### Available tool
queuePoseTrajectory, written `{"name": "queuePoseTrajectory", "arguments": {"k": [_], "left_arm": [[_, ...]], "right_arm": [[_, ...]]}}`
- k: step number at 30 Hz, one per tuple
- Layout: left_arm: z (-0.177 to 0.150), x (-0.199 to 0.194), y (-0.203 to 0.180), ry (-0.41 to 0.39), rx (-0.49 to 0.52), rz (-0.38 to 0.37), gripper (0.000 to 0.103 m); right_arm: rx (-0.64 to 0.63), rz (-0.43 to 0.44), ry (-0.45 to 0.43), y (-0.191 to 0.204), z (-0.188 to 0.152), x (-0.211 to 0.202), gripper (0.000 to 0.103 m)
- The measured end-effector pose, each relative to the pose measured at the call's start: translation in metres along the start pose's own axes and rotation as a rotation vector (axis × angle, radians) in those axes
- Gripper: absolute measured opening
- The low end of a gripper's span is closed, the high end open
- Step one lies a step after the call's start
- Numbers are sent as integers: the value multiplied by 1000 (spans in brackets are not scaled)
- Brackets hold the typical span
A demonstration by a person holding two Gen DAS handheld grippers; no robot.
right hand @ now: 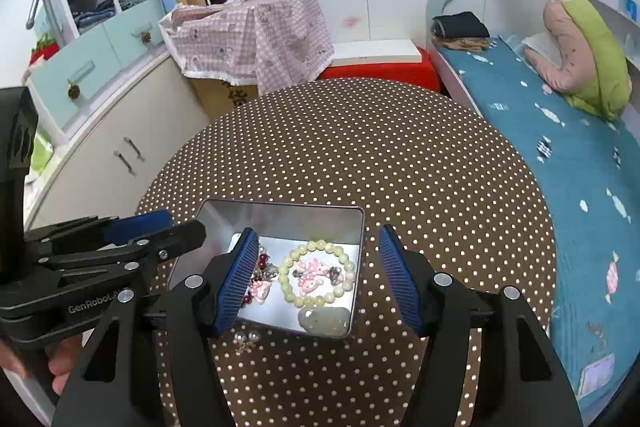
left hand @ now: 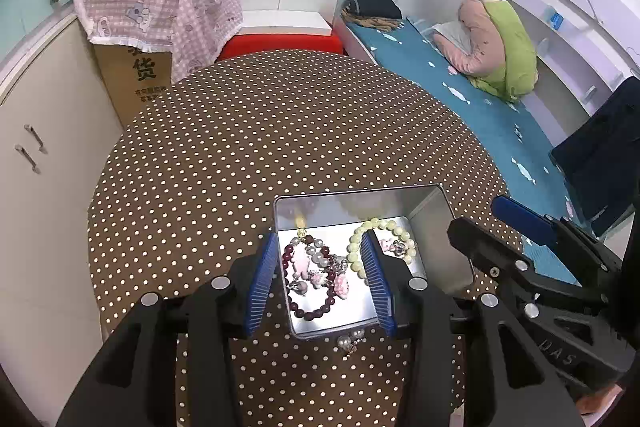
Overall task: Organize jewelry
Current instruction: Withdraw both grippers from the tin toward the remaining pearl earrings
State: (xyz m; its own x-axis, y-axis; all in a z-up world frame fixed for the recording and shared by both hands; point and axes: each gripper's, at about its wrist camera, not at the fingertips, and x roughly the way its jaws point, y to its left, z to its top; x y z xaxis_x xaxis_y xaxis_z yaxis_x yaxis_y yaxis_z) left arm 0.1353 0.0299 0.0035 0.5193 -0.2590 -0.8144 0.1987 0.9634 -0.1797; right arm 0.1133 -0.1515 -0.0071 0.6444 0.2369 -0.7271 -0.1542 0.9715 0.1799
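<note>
A shiny metal tin [left hand: 436,223] [right hand: 280,215] sits on the polka-dot table [left hand: 240,155] [right hand: 380,155]. In it lie a dark red bead bracelet [left hand: 316,311], a pale green bead bracelet [left hand: 354,247] [right hand: 316,247], pink charms [right hand: 312,277] and a pale stone pendant [right hand: 324,321]. A pair of pearl earrings [left hand: 350,339] [right hand: 248,338] lies on the table just outside the tin's near edge. My left gripper [left hand: 320,279] is open above the tin, holding nothing. My right gripper [right hand: 316,277] is open over the tin's right part, empty.
A bed with a blue sheet [left hand: 460,95] runs along the right. A cardboard box under a pink checked cloth [left hand: 160,11] and a red stool [left hand: 280,45] stand beyond the table. White cabinets [left hand: 44,147] are at the left.
</note>
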Motion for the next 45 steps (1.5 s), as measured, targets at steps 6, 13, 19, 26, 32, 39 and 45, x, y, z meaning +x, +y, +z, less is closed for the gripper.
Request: {"name": "queuePoseTrajectory", "arguments": {"k": [6, 13, 19, 26, 32, 39, 45], "left_arm": [[-5, -9, 4, -5, -8, 7, 42], [-16, -22, 5, -15, -12, 6, 42], [-35, -34, -2, -19, 10, 0, 42], [-67, -36, -12, 20, 46, -22, 42], [-83, -14, -19, 84, 26, -19, 42], [-90, 18, -15, 159, -8, 14, 42], [-85, 31, -19, 180, -18, -8, 42]], "right_arm": [[8, -8, 4, 1, -4, -4, 62], [11, -10, -2, 4, -14, -13, 62], [16, -14, -4, 1, -25, -23, 62], [15, -15, 17, -3, -42, -27, 62], [46, 10, 64, -15, -62, -19, 62], [37, -2, 125, -21, -75, -3, 62], [33, -5, 184, -22, -84, 16, 62]]}}
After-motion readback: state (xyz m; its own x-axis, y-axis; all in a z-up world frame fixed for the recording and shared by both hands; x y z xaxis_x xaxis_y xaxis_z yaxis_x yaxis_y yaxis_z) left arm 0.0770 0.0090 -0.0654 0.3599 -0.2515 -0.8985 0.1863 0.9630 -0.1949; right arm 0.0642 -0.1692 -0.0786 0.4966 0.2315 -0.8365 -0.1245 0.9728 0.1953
